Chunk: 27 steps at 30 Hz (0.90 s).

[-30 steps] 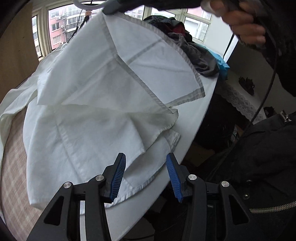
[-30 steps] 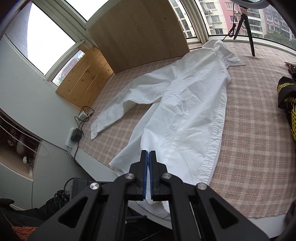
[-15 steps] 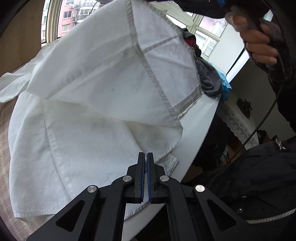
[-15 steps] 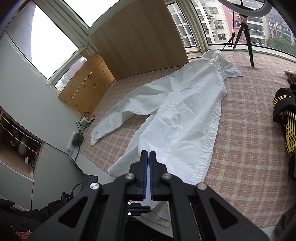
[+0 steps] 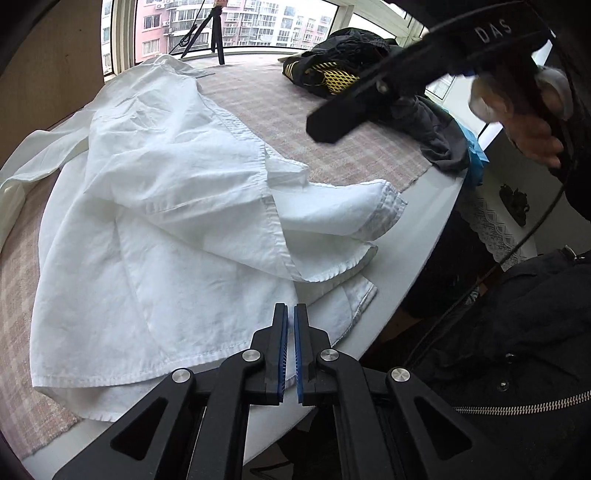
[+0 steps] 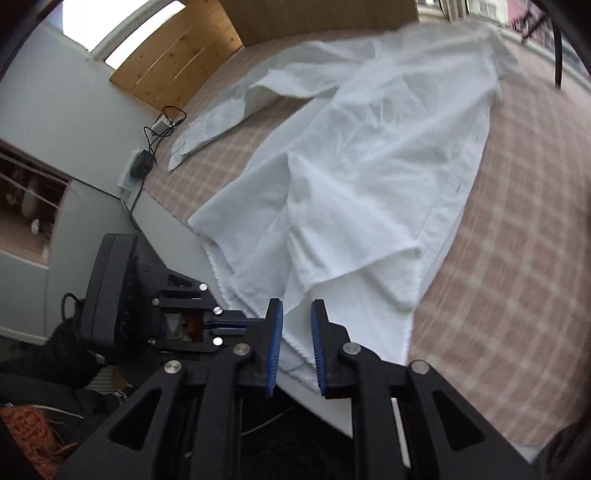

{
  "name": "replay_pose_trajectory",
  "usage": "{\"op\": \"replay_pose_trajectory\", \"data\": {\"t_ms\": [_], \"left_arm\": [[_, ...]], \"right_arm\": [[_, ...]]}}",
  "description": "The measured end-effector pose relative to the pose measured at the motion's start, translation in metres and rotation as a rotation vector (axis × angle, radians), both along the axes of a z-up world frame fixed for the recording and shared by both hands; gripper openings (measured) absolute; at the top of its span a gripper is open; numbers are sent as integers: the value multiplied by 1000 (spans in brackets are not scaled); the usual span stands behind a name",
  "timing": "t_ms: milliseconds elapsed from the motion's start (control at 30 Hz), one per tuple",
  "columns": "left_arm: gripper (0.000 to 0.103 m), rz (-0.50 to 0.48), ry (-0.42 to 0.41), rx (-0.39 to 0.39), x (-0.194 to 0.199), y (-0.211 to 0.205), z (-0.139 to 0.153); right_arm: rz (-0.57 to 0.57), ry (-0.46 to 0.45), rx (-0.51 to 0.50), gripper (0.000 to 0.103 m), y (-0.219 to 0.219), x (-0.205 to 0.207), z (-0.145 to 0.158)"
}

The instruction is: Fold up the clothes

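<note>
Left tongs (image 5: 290,325): pressed together over the white shirt (image 5: 177,221) hem; cloth between them cannot be told.
Right tongs (image 6: 296,328): narrow, opening, hem loose between them.
Doing it well: probably pinch both hem corners evenly, then lift together.
Surface: checked cloth (image 6: 517,258) on the table (image 5: 413,251), beyond both tongs.
Room: windows ahead, dark clothes pile (image 5: 354,66) farther off.

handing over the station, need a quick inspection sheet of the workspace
surface: checked mat on white table
job's things: white shirt spread out, hem corner flipped over
clutter: dark clothes pile
grippers: left hand-held gripper shut over the hem; right hand-held gripper opening, hem edge between its jaws
cables: charger and cord by the wall
surroundings: windows, tripod, wood panel
</note>
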State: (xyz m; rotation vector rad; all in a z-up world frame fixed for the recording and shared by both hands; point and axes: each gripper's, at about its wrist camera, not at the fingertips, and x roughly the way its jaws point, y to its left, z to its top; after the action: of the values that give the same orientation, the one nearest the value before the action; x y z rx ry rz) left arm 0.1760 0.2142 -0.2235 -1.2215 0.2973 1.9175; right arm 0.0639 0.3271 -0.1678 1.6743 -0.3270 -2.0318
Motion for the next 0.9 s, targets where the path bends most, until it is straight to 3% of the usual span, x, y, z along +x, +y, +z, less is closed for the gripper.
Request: {"op": "replay_pose_trajectory", "data": {"t_ms": [100, 267, 467, 500, 567, 800, 900], "left_arm": [[2, 2, 10, -4, 3, 0, 0], [3, 5, 25, -21, 11, -9, 3], [3, 38, 24, -45, 10, -17, 3], [3, 40, 26, -50, 10, -18, 3], [7, 41, 44, -71, 10, -20, 4], [15, -40, 161, -123, 13, -11, 7], [22, -84, 197, -136, 12, 7, 5]], "right_arm": [[3, 9, 89, 27, -9, -1, -20], [-32, -12, 38, 37, -13, -17, -42], [-13, -5, -47, 37, -29, -32, -55], [2, 10, -35, 28, -34, -31, -54], [16, 51, -30, 2, -37, -30, -46], [-55, 192, -99, 2, 0, -28, 29], [-75, 246, -73, 2, 13, -32, 58]]}}
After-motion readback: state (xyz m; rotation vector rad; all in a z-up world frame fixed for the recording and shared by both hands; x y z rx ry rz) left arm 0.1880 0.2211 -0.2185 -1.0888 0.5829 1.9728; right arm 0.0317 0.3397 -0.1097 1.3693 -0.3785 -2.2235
